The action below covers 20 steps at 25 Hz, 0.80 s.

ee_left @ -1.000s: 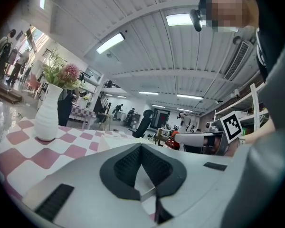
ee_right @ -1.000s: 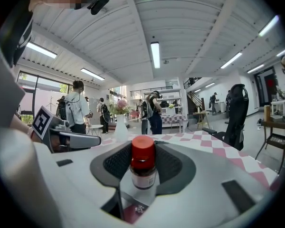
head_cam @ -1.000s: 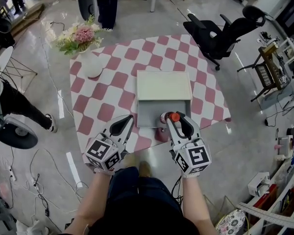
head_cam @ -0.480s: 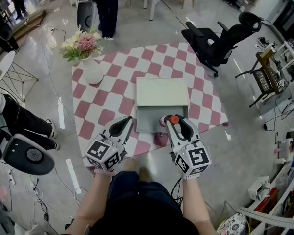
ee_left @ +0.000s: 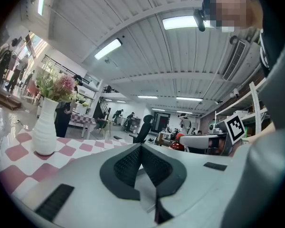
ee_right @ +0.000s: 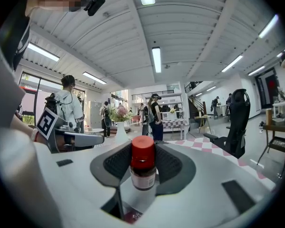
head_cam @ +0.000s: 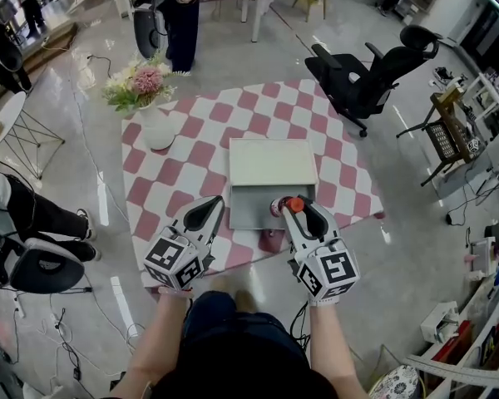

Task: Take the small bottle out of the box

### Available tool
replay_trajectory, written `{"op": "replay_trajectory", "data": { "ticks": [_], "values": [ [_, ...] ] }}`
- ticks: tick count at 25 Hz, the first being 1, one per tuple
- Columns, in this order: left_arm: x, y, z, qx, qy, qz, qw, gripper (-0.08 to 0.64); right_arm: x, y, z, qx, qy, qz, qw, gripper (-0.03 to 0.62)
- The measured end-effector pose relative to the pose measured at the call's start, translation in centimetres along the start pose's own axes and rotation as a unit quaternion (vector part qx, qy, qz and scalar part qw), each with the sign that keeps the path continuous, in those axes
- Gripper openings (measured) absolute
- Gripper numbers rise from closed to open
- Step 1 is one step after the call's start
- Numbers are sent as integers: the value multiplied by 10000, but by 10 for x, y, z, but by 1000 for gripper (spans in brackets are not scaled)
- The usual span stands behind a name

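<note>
Head view: checkered table (head_cam: 183, 156), then the open box (head_cam: 249, 210), and at the box's near right corner the right gripper (head_cam: 299, 210) clamps the small bottle (head_cam: 292, 204) upright, probably to carry it clear. Meanwhile the left gripper (head_cam: 206, 213) waits beside the box, pinched together, empty. Only the right gripper view shows jaws squeezing below the red cap (ee_right: 143, 151).

I find free pink-checked tablecloth (head_cam: 191, 169) left of the open grey box (head_cam: 262, 204); a white flower vase (head_cam: 158, 125) blocks farther left.
</note>
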<state>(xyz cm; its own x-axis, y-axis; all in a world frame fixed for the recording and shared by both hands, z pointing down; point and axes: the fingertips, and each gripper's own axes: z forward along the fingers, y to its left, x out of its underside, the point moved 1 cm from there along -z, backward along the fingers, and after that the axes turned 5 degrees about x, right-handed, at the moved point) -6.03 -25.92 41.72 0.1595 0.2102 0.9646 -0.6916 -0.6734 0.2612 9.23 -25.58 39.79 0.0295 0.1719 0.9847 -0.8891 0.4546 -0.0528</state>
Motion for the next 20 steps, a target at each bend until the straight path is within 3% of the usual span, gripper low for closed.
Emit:
{"op": "replay_trajectory", "data": {
  "ticks": [20],
  "values": [
    [-24, -4, -2, 38, -168, 132, 9998, 2, -26, 0, -7, 24, -268, 6, 9996, 146]
  ]
}}
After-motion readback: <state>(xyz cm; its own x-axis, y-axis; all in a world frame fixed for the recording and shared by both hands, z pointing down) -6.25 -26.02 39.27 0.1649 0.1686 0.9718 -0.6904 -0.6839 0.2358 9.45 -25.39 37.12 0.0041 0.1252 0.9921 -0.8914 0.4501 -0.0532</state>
